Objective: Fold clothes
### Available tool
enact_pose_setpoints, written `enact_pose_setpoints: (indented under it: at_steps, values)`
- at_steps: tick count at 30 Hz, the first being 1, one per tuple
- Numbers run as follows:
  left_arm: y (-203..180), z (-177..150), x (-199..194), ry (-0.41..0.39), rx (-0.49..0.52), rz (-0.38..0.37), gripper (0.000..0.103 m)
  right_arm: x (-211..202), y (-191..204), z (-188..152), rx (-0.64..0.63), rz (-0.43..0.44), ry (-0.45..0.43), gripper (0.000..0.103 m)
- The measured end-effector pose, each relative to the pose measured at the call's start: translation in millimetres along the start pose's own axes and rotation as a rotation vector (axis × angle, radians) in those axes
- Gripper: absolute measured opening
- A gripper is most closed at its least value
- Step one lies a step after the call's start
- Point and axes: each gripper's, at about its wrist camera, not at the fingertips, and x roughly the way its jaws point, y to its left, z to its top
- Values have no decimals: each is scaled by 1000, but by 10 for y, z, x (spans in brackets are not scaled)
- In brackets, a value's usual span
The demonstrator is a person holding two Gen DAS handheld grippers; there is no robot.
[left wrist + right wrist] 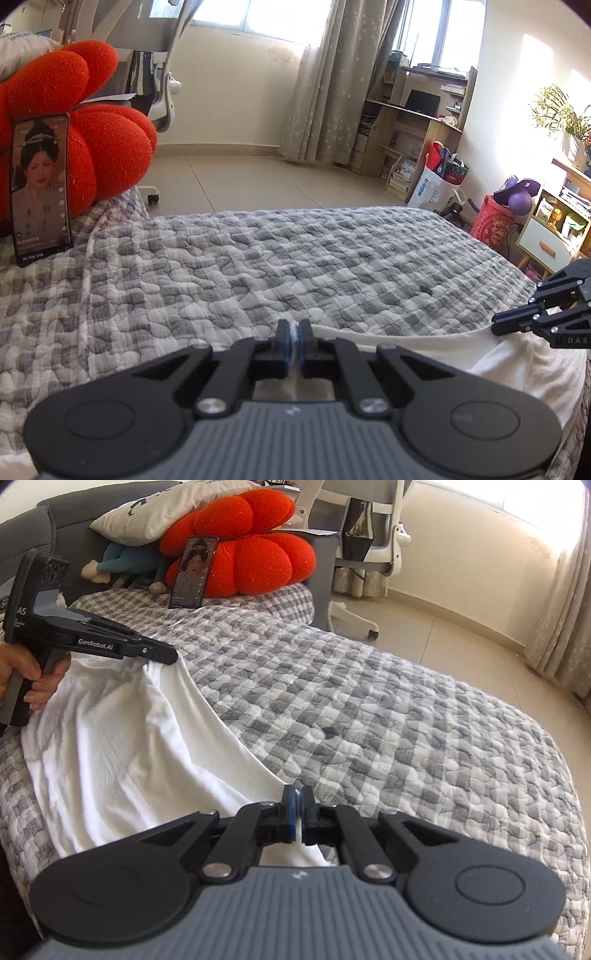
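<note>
Soft matt white cloth garment [122, 738] lies on a puckered, quilted, probably cotton bedspread [369, 709].

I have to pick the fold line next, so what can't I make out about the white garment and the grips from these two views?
- White garment: its type and full outline. The right wrist view cuts it off behind the right gripper body; the left wrist view shows only a strip.
- How much cloth each gripper holds: the closed pads cover it.
- Left gripper: its body hides the cloth below it.
- Dark spot on the quilt: too small to identify.
</note>
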Motion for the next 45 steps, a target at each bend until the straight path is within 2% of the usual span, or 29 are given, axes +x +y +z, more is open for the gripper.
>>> enact_pose_setpoints:
  at_steps: [3,5,8,11,15,16,20,29,33,38,40,42,45]
  values:
    - [-8,9,78,1,20,24,4,128,-8,-6,-7,-1,37,3]
    - [4,-34,193,29,25,34,4,189,3,-35,-23,-2,49,3]
    - [51,-35,192,25,4,27,5,179,-33,-18,-4,10,47,5]
    - [61,-17,129,22,-11,30,11,120,-66,6,30,24,31,11]
    - [43,14,-28,-13,-26,39,31,-23,-41,55,37,32,-24,11]
    - [37,30,-69,-24,-29,42,32,-29,-26,62,34,52,-26,11]
    - [-22,87,-135,3,-16,33,32,-25,47,82,14,124,-22,11]
    - [-207,68,-147,79,47,6,32,69,153,-4,-47,142,52,12]
    - [-286,26,-156,84,87,-1,32,19,175,-9,-57,153,45,12]
    - [-425,11,-201,57,169,-81,33,-2,229,-9,-75,198,51,12]
    - [-500,14,-195,58,210,-123,37,7,237,5,-70,219,54,12]
    - [-578,12,-167,63,262,-159,48,13,231,19,-58,223,50,12]
    - [-610,11,-97,76,309,-178,53,37,190,52,-24,240,44,12]
